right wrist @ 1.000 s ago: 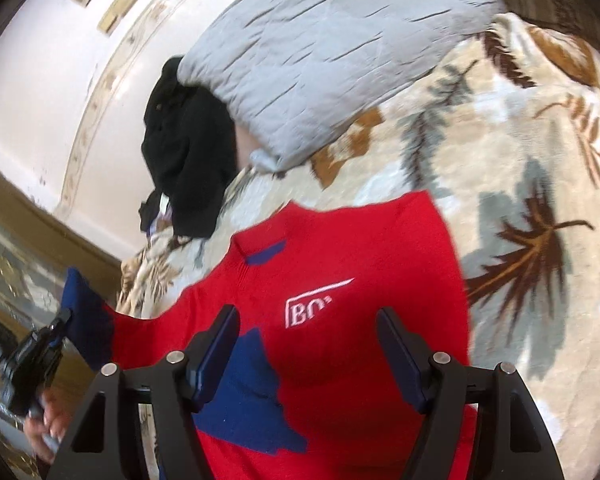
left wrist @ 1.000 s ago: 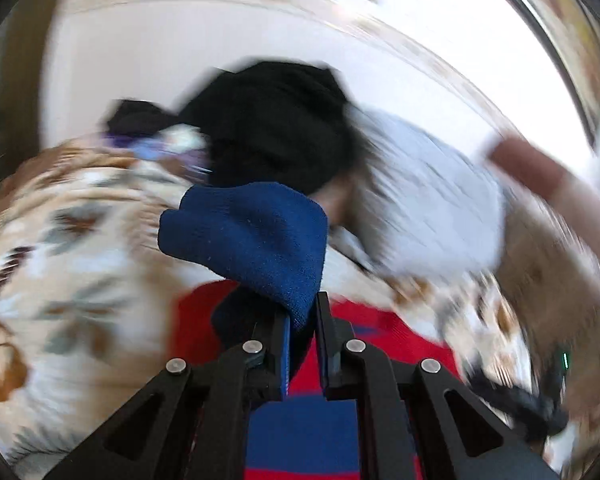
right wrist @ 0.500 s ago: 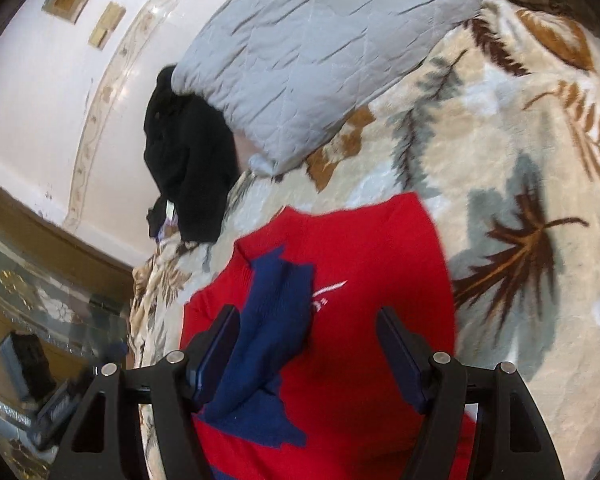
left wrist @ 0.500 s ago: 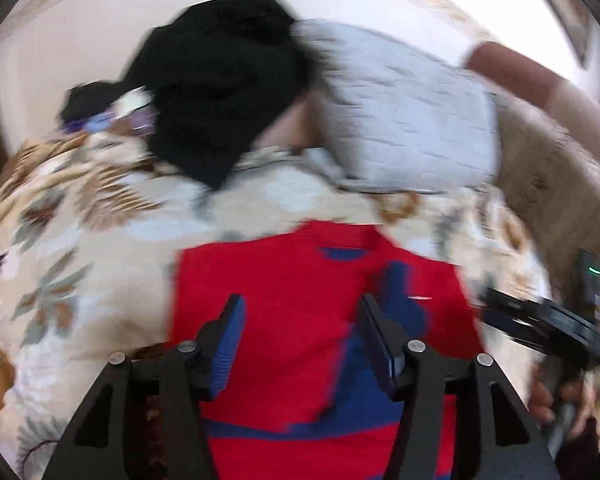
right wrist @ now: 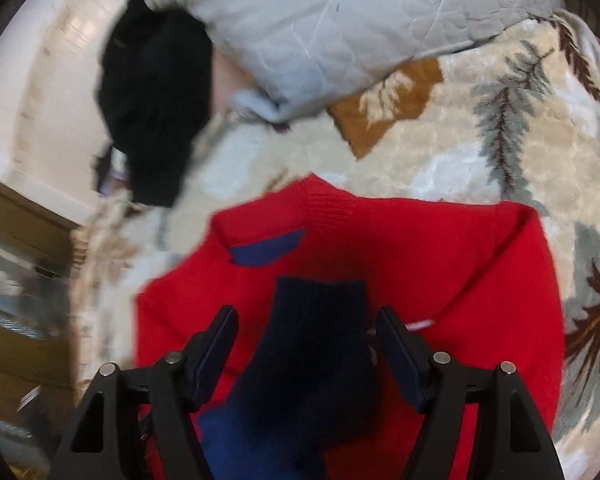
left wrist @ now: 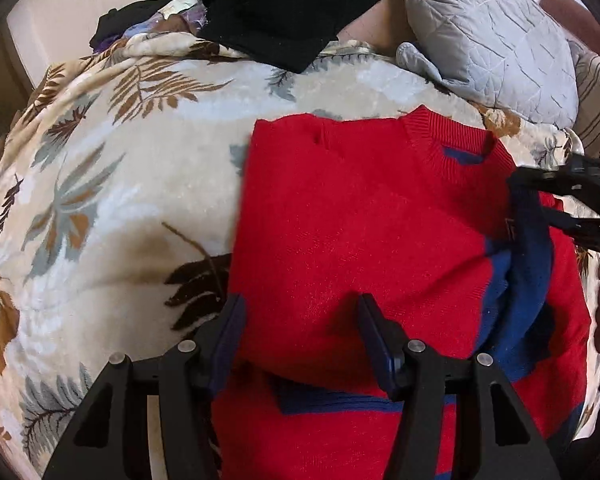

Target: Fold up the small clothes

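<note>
A small red sweater (left wrist: 352, 220) with navy trim lies flat on a leaf-patterned blanket (left wrist: 100, 184), its collar pointing away. Its left side is folded in, and a navy sleeve (left wrist: 528, 264) lies across the right chest. My left gripper (left wrist: 300, 332) is open and empty, low over the sweater's lower left part. My right gripper (right wrist: 306, 340) is open; the navy sleeve cuff (right wrist: 320, 320) lies between its fingers, which do not touch it. The sweater (right wrist: 440, 264) fills the right wrist view. The right gripper also shows at the right edge of the left wrist view (left wrist: 568, 204).
A grey quilted pillow (left wrist: 488, 32) and a black garment (left wrist: 284, 4) lie at the far side of the blanket. A white wall stands behind them. In the right wrist view, wooden furniture (right wrist: 20, 248) stands at the left beyond the blanket's edge.
My left gripper let go of the navy sleeve, opened and dropped low over the sweater. The sleeve now lies across the chest. My right gripper moved in over the sleeve cuff.
</note>
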A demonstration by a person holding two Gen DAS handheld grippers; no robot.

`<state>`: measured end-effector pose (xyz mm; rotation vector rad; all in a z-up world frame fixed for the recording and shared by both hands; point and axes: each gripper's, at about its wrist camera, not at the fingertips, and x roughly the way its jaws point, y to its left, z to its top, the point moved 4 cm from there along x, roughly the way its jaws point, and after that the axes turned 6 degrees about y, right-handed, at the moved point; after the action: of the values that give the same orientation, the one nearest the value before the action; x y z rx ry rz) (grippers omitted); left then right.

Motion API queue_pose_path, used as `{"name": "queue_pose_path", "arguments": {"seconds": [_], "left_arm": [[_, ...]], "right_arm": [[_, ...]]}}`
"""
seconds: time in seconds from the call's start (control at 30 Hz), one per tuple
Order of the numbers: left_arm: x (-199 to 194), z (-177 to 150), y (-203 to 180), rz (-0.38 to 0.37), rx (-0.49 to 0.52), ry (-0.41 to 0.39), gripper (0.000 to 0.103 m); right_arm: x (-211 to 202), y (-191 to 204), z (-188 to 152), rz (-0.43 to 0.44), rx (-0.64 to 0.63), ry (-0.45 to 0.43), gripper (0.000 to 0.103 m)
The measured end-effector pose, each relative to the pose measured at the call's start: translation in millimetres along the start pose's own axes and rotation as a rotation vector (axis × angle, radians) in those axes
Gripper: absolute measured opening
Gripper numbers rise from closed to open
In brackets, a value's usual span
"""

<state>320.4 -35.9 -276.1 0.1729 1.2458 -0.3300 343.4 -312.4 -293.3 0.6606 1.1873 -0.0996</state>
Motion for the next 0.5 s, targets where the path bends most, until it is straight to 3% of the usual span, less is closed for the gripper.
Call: {"name": "queue_pose_path", "arguments": {"seconds": [0.07,0.1,0.13,0.17,0.33,0.5], "left_arm": [[-1.7,0.0,0.9,-0.012,-0.005,0.004,0.059],[-2.0,-0.5,1.5,-0.017,-0.010,0.005,0.059],[-1.9,-0.2,2.6,-0.020,-0.012,0.006,0.059],[-2.0,-1.0,3.1,-0.020,-0.011,0.007,0.059],[-5.3,-5.4,5.1,-0.029,-0.015,0.005,0.058],[-9.6,-10.5,5.7,-0.026,-0.014,-0.004,0.058]], "right_arm": [[15.4,6.8,-3.7,-0.071,-0.020,0.035,0.074],[16.5,8.8,-4.9,-0.081,-0.028,0.030,0.064],[15.2,12.3,-6.5,-0.100,-0.054,0.016,0.032],[11.6,16.4,-9.1,-0.121,-0.095,0.002,0.020],[-42.4,15.1,-33.0,-0.121,-0.190,-0.128,0.016],[-93.7,-23.2,-81.6,0.012,-0.203,-0.200,0.017]]}}
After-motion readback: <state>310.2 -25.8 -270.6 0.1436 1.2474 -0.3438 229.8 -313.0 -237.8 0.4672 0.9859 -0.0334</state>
